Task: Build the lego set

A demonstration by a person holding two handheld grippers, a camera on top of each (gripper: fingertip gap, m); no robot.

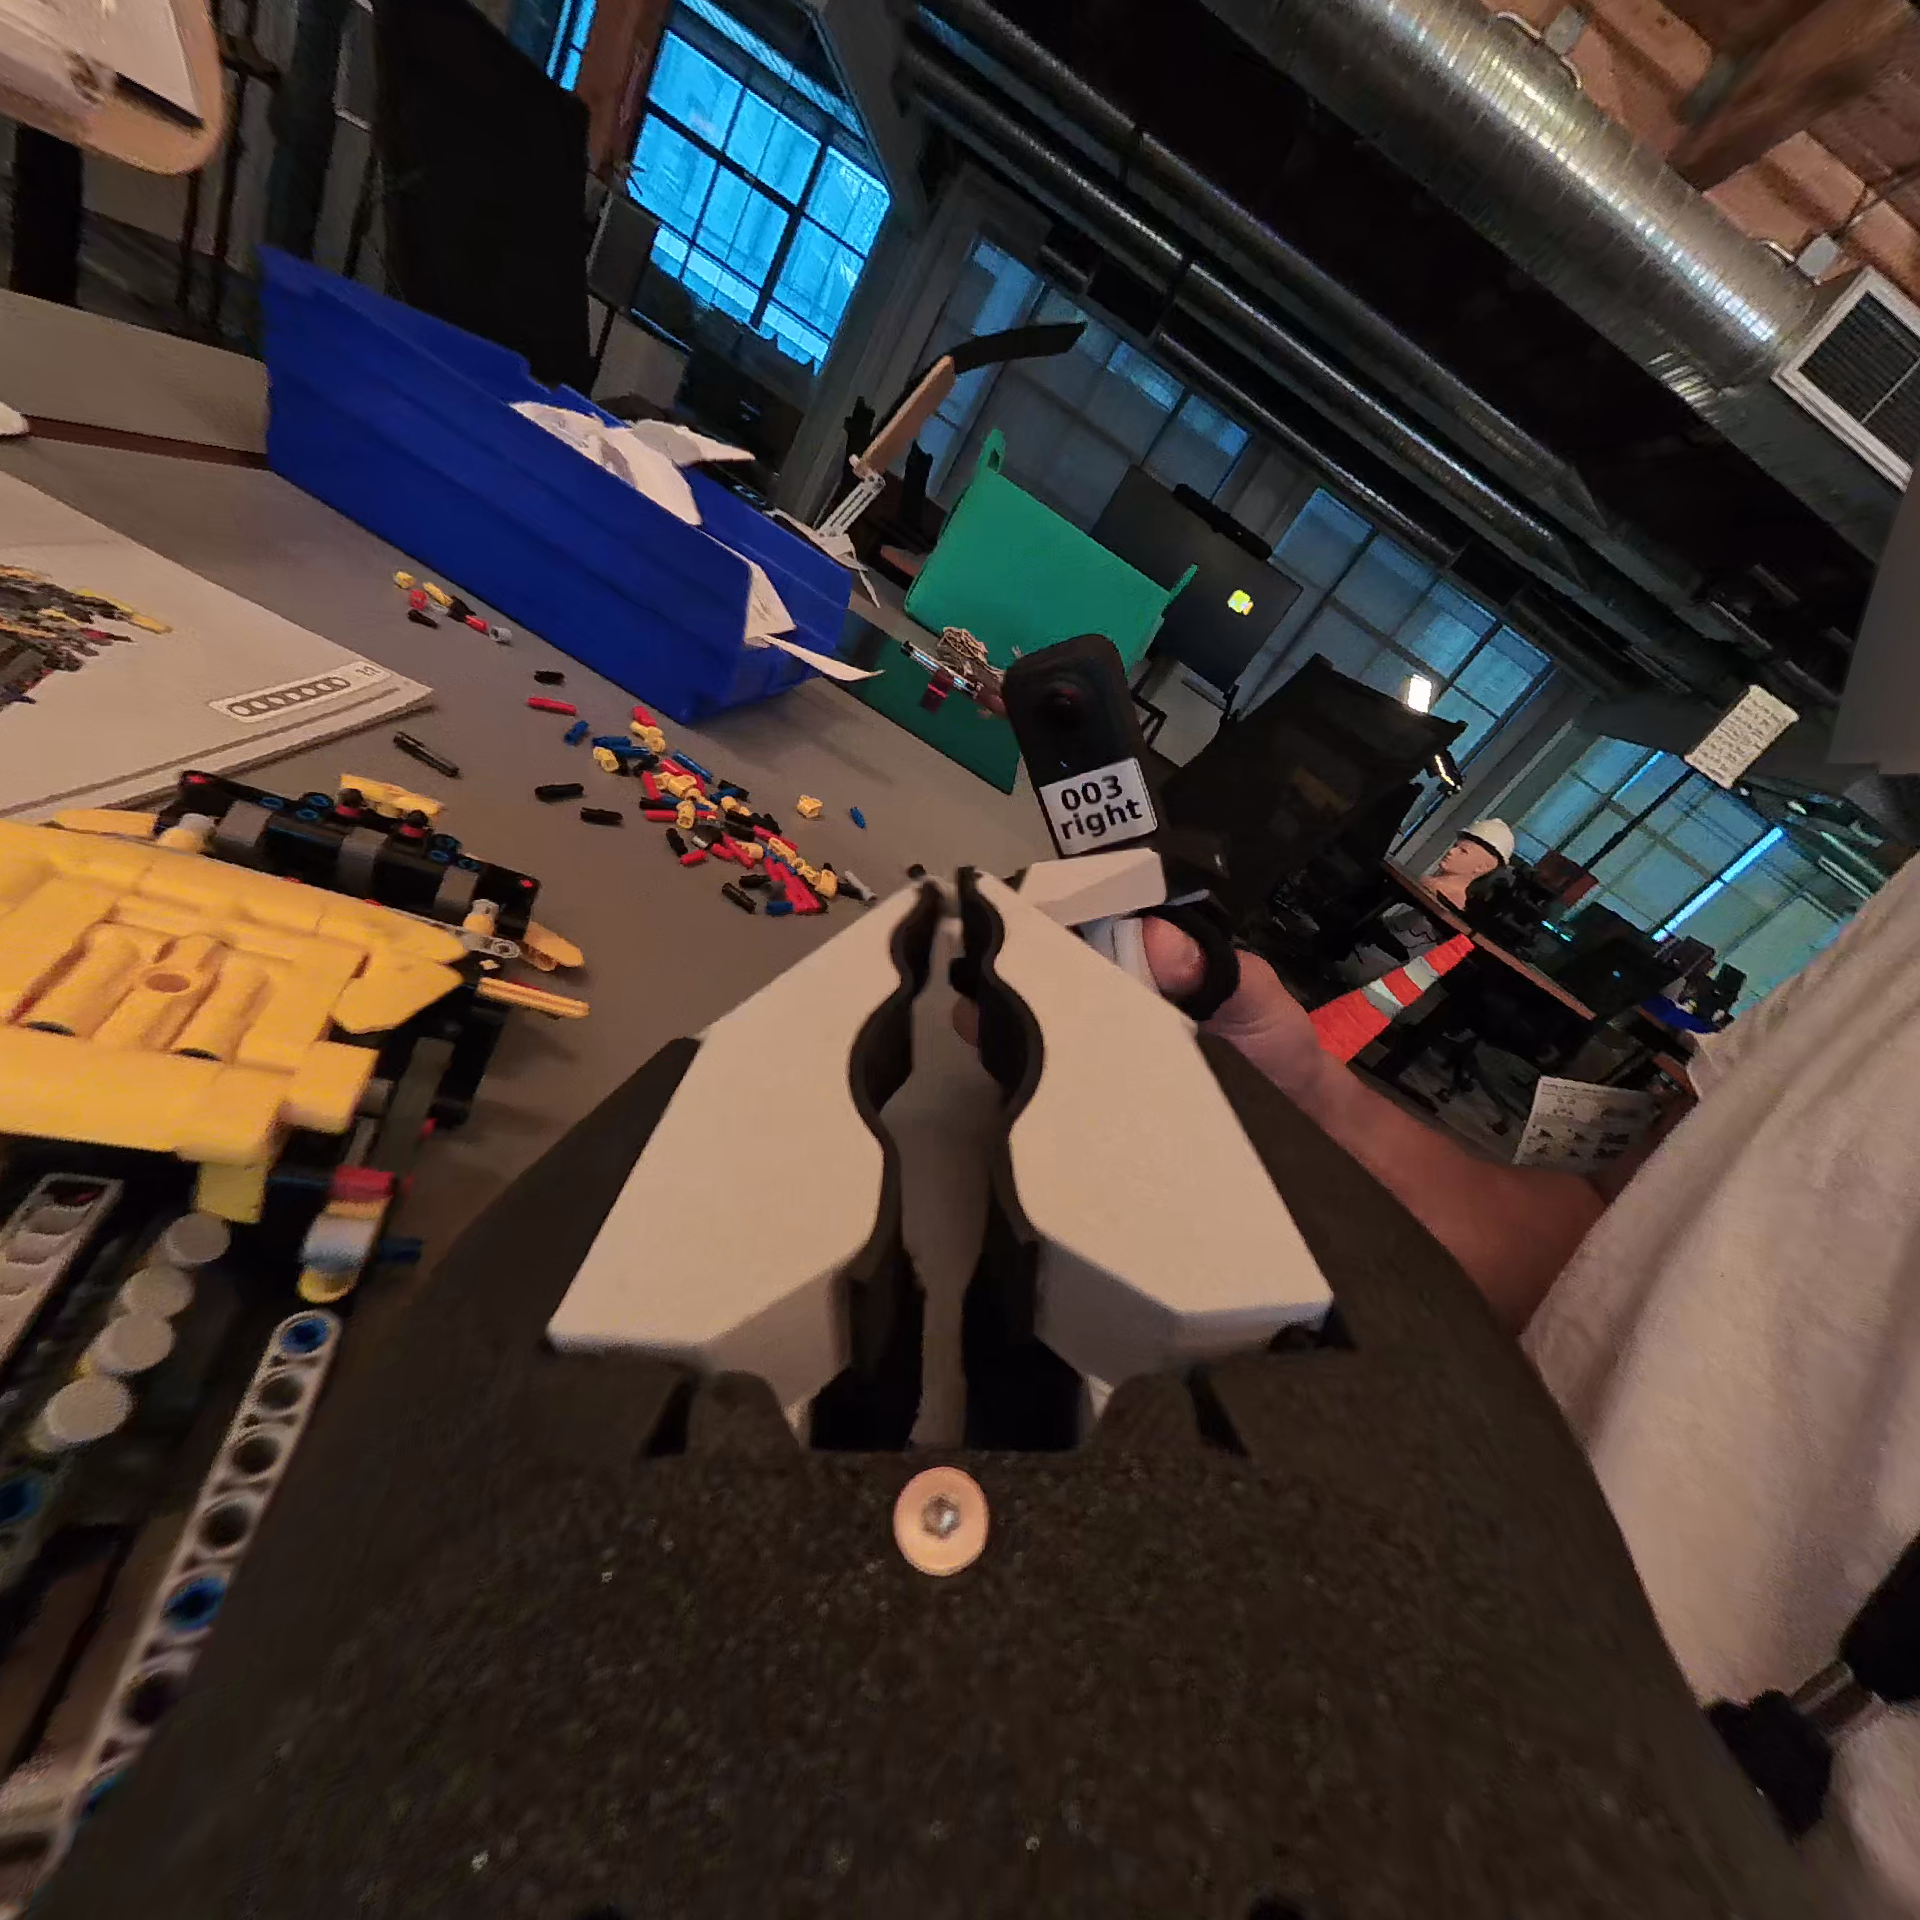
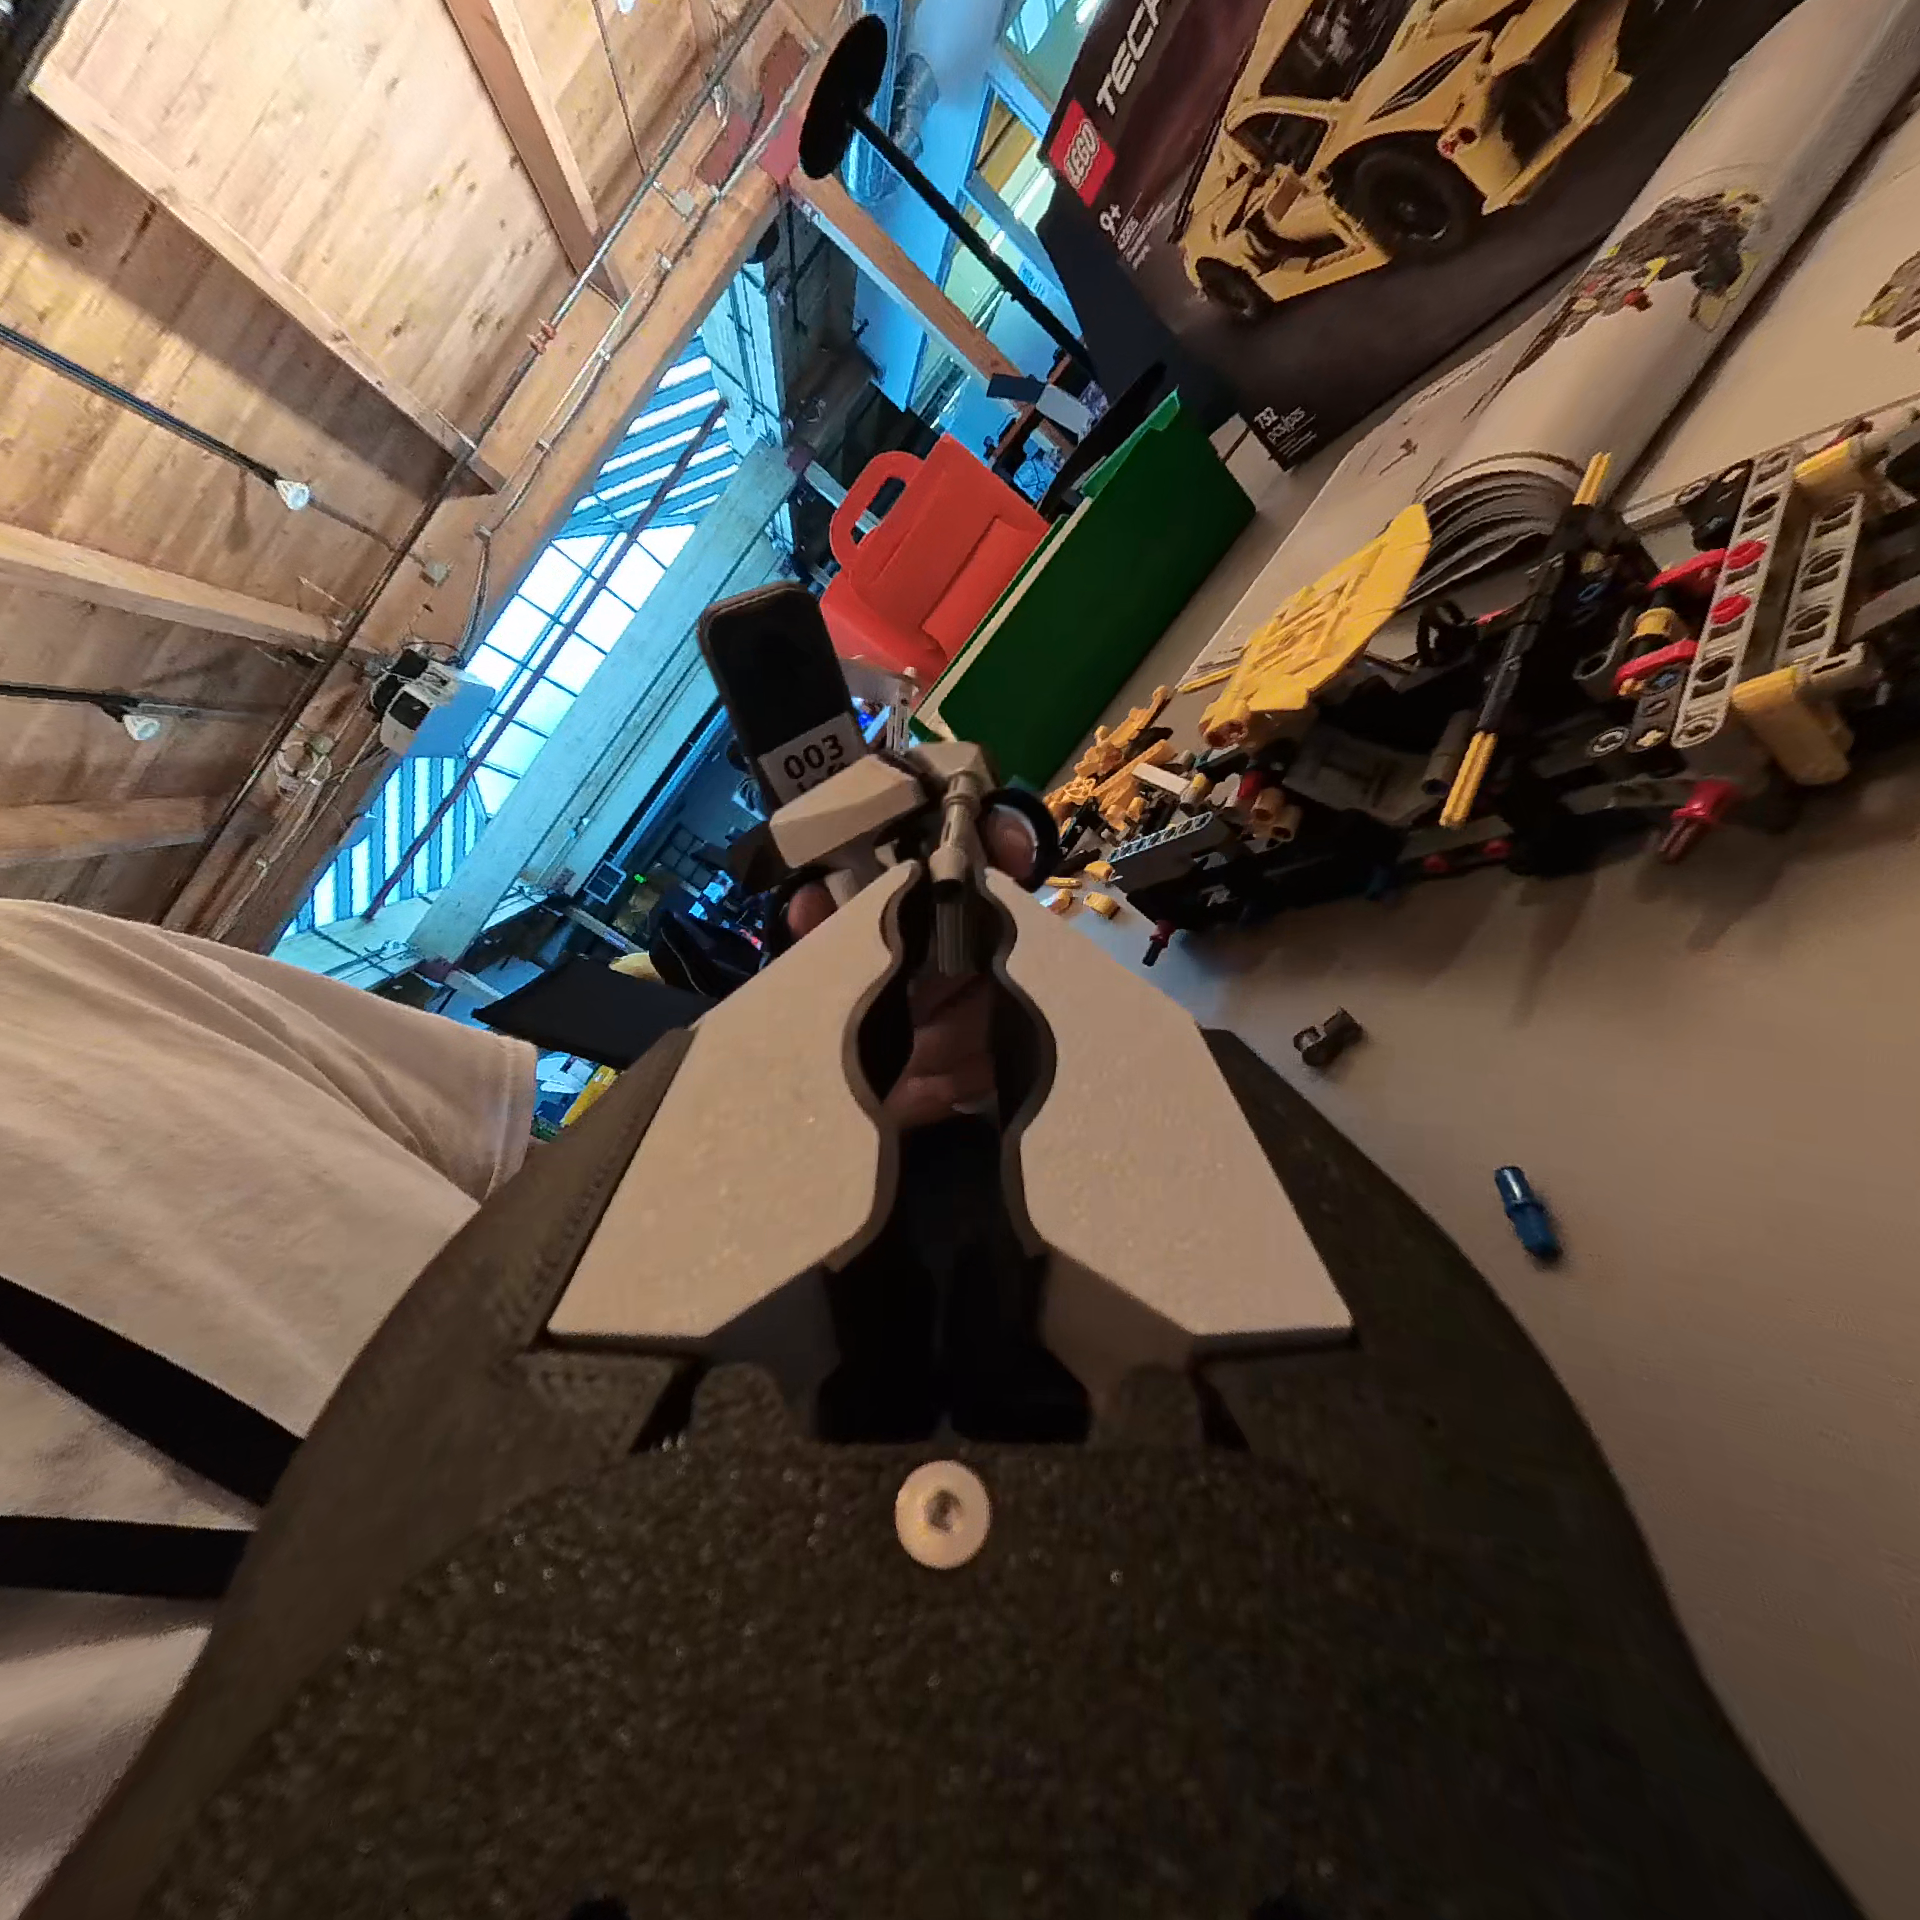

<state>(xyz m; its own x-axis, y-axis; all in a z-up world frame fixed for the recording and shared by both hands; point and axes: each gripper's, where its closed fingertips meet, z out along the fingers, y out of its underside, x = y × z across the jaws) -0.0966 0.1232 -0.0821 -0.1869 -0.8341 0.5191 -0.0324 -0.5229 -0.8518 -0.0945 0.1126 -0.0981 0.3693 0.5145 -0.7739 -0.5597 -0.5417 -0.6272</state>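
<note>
The half-built yellow and black Lego car (image 1: 208,987) lies on the grey table to the left of my left gripper (image 1: 940,888); it also shows in the right wrist view (image 2: 1507,727). My left gripper's jaws are closed to a thin slit, and I see nothing between them. My right gripper (image 2: 951,883) is shut on a thin grey axle piece (image 2: 948,914) that sticks out past its tips. The two grippers meet tip to tip above the table. The left gripper (image 2: 914,795) touches the far end of that piece.
Loose small pins (image 1: 717,810) are scattered mid-table. An open instruction booklet (image 1: 156,665), a blue bin (image 1: 520,499) and a green bin (image 1: 1029,582) lie beyond. The set's box (image 2: 1299,156) stands behind. A blue pin (image 2: 1522,1226) and a black connector (image 2: 1328,1037) lie nearby. The grippers are tip to tip, or close to it.
</note>
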